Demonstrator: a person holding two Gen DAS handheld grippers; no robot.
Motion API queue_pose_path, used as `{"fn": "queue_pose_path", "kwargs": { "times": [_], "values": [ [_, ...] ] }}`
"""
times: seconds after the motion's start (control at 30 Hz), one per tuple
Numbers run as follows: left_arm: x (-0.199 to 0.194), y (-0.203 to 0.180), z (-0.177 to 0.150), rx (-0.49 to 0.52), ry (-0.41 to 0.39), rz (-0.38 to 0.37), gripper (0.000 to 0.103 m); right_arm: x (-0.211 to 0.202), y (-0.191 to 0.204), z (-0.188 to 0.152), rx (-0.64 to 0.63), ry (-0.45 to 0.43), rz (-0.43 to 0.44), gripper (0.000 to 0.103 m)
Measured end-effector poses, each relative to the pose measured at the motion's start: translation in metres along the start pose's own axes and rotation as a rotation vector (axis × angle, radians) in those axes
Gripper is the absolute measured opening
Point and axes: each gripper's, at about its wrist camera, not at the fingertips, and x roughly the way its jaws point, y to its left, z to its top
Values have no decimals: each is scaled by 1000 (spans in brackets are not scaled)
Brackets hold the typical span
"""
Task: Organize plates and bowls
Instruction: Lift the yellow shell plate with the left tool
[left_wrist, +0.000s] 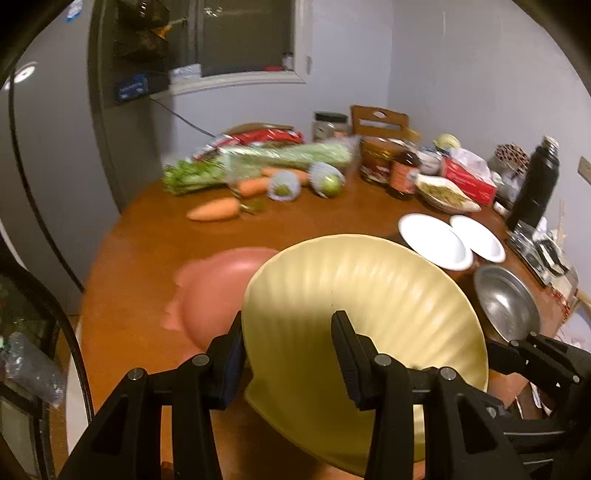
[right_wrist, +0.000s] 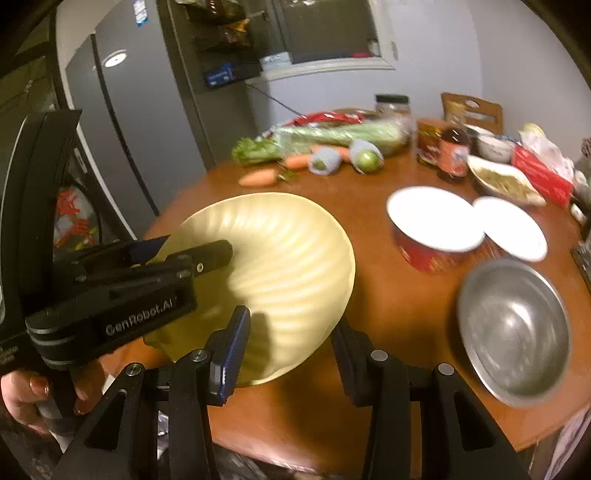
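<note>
Both tongs, left (left_wrist: 288, 354) and right (right_wrist: 291, 354), clamp the ribbed, glossy yellow plate (right_wrist: 288, 258) above the wooden tabletop (right_wrist: 388, 306); one tool reads "GenRobot.AI".

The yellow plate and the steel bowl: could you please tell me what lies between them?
Only bare wooden table, seen in the right wrist view; the yellow plate and the steel bowl stand apart.

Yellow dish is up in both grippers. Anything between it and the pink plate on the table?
Nothing visible. The yellow dish, gripped by the left gripper and right gripper, overlaps the pink plate in the left wrist view; the plate's showing part is bare. The part behind the dish is hidden.
</note>
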Motion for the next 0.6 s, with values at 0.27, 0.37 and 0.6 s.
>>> {"fn": "queue_pose_path", "kwargs": {
  "times": [0.27,0.37,0.6],
  "values": [
    [-3,48,28,-34,-24,72,45,22,39,41,-61,-31,46,46],
    [4,61,35,-48,-15,86,45,35,49,53,-71,-22,57,46],
    [35,80,35,-73,52,87,45,70,56,64,-77,31,60,46]
  ]
}}
